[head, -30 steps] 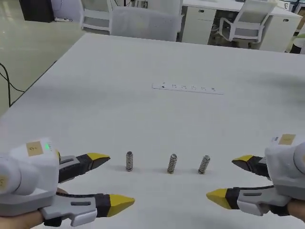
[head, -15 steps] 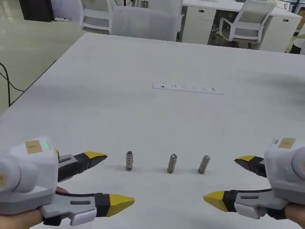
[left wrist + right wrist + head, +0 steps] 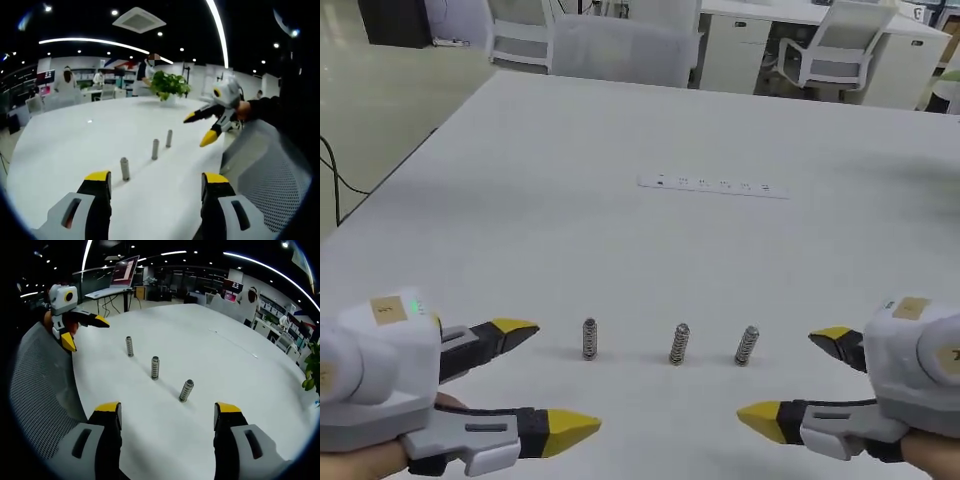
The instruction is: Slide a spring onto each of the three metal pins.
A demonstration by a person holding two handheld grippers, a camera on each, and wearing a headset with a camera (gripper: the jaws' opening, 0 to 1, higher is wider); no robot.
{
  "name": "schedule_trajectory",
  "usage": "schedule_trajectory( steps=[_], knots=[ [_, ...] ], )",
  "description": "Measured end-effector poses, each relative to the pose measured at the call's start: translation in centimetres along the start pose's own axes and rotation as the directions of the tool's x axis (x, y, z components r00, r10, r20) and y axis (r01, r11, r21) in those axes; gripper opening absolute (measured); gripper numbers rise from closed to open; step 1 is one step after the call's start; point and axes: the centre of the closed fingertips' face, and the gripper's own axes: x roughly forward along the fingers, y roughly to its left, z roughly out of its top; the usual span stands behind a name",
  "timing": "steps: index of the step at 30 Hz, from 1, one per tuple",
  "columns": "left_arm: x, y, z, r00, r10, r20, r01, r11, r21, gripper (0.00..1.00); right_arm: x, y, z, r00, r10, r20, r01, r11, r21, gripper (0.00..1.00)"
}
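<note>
Presently itemised: three pins (image 3: 679, 343), each sleeved by a spring (image 3: 589, 339), stood in a row on the table (image 3: 620, 230). They are flanked by left gripper (image 3: 552, 376) and right gripper (image 3: 788, 373), both spread apart, nothing held. Risk judged: a pin could be toppled if clipped by a jaw.

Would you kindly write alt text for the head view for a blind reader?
Three springs stand in a row on a white table, apparently on pins, between the left gripper and right gripper, both open and empty. A white power strip lies farther back, office chairs beyond.
</note>
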Motion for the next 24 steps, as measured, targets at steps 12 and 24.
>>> schedule_trajectory(
  steps=[12, 24],
  knots=[
    [0.03, 0.07, -0.16, 0.9999, 0.008, -0.014, -0.007, 1.000, 0.005, 0.70, -0.01, -0.23, -0.36, 1.0000, 0.005, -0.001, -0.005, 1.000, 0.020, 0.75],
    [0.11, -0.05, -0.22, 0.9998, 0.005, -0.019, -0.005, 1.000, -0.001, 0.69, 0.12, -0.37, -0.75, 0.9999, 0.005, -0.015, -0.005, 1.000, 0.017, 0.75]
  ],
)
